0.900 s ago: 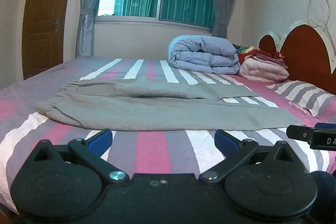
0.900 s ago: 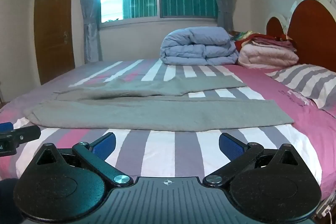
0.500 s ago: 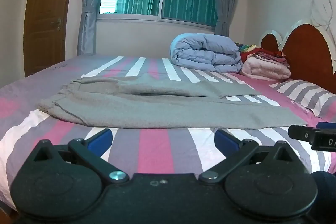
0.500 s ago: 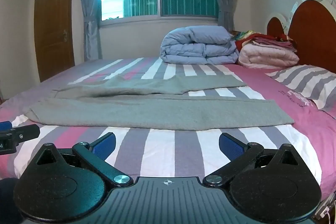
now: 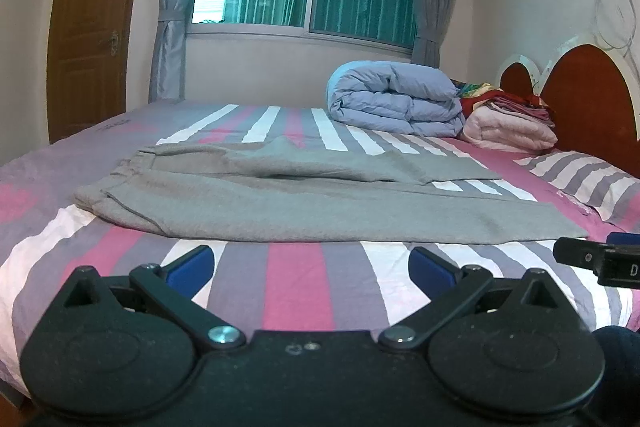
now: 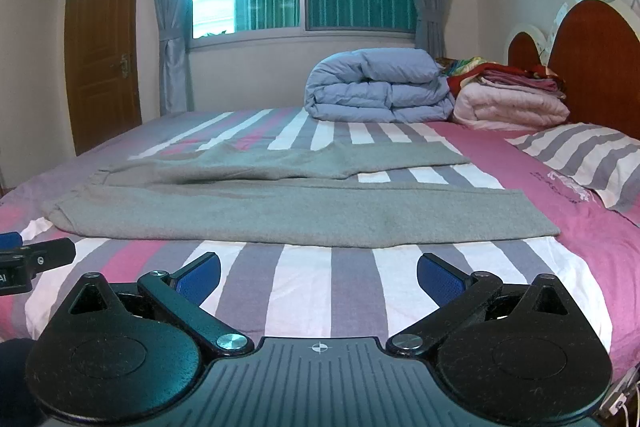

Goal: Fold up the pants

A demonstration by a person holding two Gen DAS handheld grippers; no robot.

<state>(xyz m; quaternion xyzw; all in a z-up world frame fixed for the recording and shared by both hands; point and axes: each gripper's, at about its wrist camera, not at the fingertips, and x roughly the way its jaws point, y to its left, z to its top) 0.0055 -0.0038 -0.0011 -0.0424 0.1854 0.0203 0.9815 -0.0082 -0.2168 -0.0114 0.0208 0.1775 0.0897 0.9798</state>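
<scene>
Nearest the cameras, the left gripper [image 5: 310, 263] and the right gripper [image 6: 318, 273] hang side by side over the near edge of the bed [image 6: 304, 291], each with its blue-padded jaws spread wide and nothing between them; the tip of each is visible at the margin of the other's view. Compared with the views of a moment earlier, almost nothing has changed: both grippers remain wide and short of the cloth, with only a slight drift of the left view, so no fold has begun. Just beyond the jaws lie the grey pants [image 6: 280, 211], spread flat across the striped sheet, waistband to the left, the near leg running to the right and the far leg splayed apart from it with sheet showing between them. The likely first step is to seize the near leg at the waist and the hem and carry it over the far leg. Farther back rest a rolled blue quilt [image 5: 394, 99], a pink blanket stack [image 6: 512, 105], a striped pillow [image 6: 580, 155] and the headboard [image 6: 596, 63].
</scene>
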